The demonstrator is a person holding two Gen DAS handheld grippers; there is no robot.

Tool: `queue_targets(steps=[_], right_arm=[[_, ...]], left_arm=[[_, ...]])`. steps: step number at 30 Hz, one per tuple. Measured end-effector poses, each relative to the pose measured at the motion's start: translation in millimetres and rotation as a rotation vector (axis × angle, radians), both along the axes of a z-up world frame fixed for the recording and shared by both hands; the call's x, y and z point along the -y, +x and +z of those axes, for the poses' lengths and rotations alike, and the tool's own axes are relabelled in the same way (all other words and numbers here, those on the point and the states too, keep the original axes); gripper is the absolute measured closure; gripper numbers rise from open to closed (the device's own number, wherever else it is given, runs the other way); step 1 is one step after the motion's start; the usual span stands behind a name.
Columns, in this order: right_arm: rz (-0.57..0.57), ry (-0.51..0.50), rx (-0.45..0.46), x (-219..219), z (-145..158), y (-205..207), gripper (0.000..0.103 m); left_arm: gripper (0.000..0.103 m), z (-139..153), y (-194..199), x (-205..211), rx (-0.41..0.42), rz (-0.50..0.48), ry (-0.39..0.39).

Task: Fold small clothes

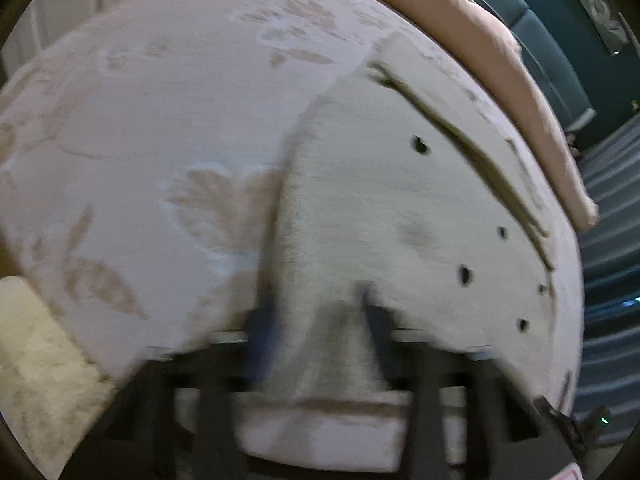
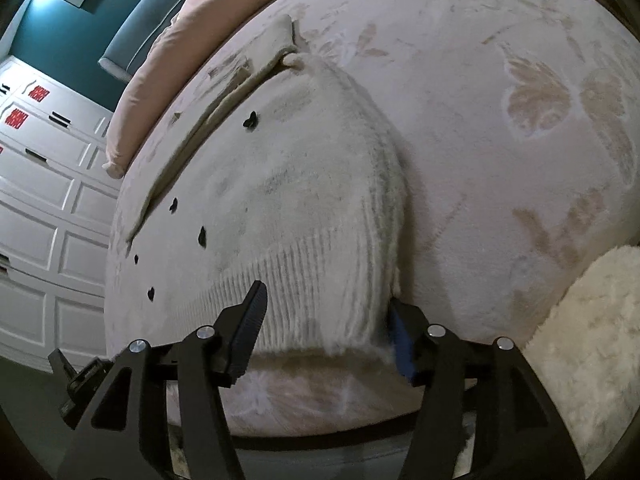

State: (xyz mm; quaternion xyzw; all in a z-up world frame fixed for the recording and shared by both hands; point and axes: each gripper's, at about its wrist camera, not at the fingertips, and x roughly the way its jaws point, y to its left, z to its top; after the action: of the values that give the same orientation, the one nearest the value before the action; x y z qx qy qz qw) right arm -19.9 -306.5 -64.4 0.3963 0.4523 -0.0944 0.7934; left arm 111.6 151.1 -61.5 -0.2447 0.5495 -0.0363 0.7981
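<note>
We are looking down at a cream fuzzy knitted cardigan with small black buttons [image 2: 304, 200] lying flat on a pale pink bed cover with a raised leaf pattern [image 2: 500, 60], its ribbed hem reaching the near edge of the bed. The cover is stretching bare and wide to the far side of the garment, giving plenty of open room there. Along the far edge a puffy peach-pink duvet roll [image 2: 160, 60] is bordering the cover, and beyond it white panelled wardrobe doors [image 2: 48, 208] and a teal wall [image 2: 60, 28] are closing the space. A shaggy cream rug or throw [image 2: 592, 340] is sitting just beside the near corner of the bed.

Our right gripper [image 2: 326, 316] is hovering over the hem with its black fingers [image 2: 250, 320] standing apart, the ribbed edge lying between them without being pinched; one finger carries a blue pad.

In the left wrist view, which is blurring with motion, our left gripper [image 1: 316, 320] is holding its fingers [image 1: 376, 332] together, clamped on a fold of the cardigan [image 1: 400, 200] that is bunching up between them at the hem.

The knit is looking soft and hairy, with vertical ribs at the hem and a darker front band running beside the buttons. The bed cover is looking plush.
</note>
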Motion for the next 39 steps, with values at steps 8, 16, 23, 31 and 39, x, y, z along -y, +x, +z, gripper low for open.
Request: queue_targets(steps=[8,16,23,31,39], right_arm=[[0.032,-0.162,0.096,-2,60,-11,0.097],[0.187,-0.238,-0.046,-13,71,-87,0.098],[0.325,-0.202,-0.234,-41,61,-164,0.098],[0.254,-0.228,-0.033,-9,114,-104,0.097],[0.051,-0.330,0.282,49,158,106,0.092]], left_arm=[[0.098,53,-15,-13,0.072,-0.013,-0.043],[0.098,73,-94,-31,0.016,-0.133,0.030],[0.098,52,-186,-37,-0.205,-0.194,0.048],[0.098,127,-105,-31,0.074,-0.183,0.034],[0.088,171,89,36,0.405,-0.151,0.100]])
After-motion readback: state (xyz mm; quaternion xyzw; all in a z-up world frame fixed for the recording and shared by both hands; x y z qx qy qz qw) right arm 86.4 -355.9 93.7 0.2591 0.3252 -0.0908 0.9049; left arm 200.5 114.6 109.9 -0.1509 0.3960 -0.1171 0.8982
